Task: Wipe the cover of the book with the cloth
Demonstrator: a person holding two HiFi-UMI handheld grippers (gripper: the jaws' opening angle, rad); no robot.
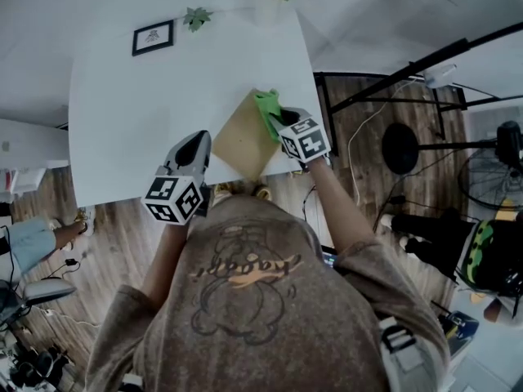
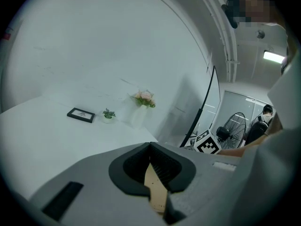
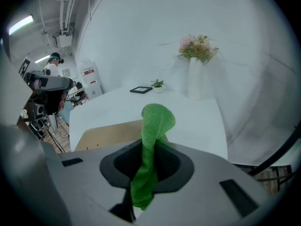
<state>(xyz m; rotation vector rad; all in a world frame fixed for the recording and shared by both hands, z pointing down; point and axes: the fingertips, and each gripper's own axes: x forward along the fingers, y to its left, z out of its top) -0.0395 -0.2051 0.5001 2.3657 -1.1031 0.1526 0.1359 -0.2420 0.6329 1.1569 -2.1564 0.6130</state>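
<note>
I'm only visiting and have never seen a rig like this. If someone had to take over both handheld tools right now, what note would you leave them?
Left gripper: shut on the edge of the book, steadying it.
Right gripper: shut on the green cloth, which sticks out past the jaws over the book's far right part.
The book sits at the near edge of the white table, tan cover up.
Done: both things are gripped and the cloth is at the cover.
Left: the pictures don't show how much has been wiped, so sweep the cloth across the whole cover.
</note>
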